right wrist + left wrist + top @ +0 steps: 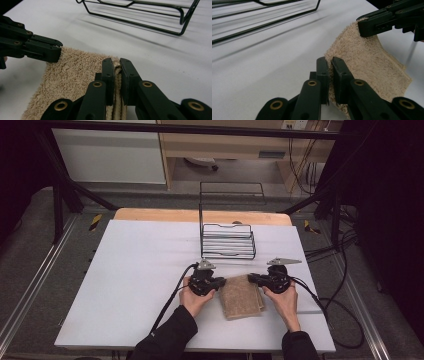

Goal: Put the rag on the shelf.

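A folded beige towel lies on the white table between my two hands. My left gripper pinches the towel's far left corner, and in the left gripper view its black jaws are shut on the towel's edge at the left gripper tips. My right gripper holds the far right corner. In the right gripper view the right gripper has the folded layers of the towel squeezed between its pads. Each gripper view shows the other gripper biting the opposite corner.
A black wire rack stands just beyond the towel at the table's middle back, with a tall wire frame rising behind it. Cables trail from both grippers toward the front and the right. The table's wooden edge runs along the back.
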A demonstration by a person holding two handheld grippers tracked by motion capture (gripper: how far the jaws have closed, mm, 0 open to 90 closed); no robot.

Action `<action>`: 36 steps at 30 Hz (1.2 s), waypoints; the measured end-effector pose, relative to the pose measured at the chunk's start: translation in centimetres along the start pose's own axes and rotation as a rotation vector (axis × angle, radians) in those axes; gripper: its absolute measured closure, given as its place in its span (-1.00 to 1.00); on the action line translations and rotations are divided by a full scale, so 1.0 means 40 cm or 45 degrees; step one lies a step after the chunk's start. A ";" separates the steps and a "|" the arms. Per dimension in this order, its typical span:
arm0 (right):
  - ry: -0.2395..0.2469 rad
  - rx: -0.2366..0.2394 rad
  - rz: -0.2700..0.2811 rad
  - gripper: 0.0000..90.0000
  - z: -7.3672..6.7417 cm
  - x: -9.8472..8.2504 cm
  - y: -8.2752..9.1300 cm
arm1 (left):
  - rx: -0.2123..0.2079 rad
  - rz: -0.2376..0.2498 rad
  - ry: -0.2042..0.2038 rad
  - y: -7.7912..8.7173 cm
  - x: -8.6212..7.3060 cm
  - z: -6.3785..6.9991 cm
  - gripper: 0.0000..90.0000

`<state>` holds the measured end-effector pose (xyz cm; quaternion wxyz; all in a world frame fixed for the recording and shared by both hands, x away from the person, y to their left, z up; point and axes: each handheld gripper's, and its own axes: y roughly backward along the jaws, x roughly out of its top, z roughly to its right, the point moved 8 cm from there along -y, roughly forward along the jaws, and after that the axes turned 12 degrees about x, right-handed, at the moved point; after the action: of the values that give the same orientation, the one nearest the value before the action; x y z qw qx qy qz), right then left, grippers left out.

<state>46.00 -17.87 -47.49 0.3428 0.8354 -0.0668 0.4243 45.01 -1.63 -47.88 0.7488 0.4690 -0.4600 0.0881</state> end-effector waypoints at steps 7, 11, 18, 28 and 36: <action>0.044 0.006 0.052 0.84 -0.024 0.012 0.026 | -0.006 0.041 -0.020 0.022 0.013 0.006 0.86; 0.073 0.006 0.084 0.84 -0.041 0.024 0.040 | -0.014 0.073 -0.021 0.037 0.023 0.009 0.86; 0.096 0.004 0.130 0.84 -0.059 0.041 0.062 | -0.019 0.126 -0.038 0.066 0.045 0.020 0.86; 0.150 -0.018 0.207 0.84 -0.087 0.074 0.104 | -0.014 0.190 -0.080 0.103 0.085 0.036 0.86; 0.200 -0.032 0.257 0.84 -0.108 0.095 0.125 | -0.007 0.245 -0.099 0.130 0.110 0.042 0.86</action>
<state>43.52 -18.24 -40.29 0.3129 0.7843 -0.1291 0.5198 43.55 -1.45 -41.02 0.7196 0.4237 -0.5320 0.1401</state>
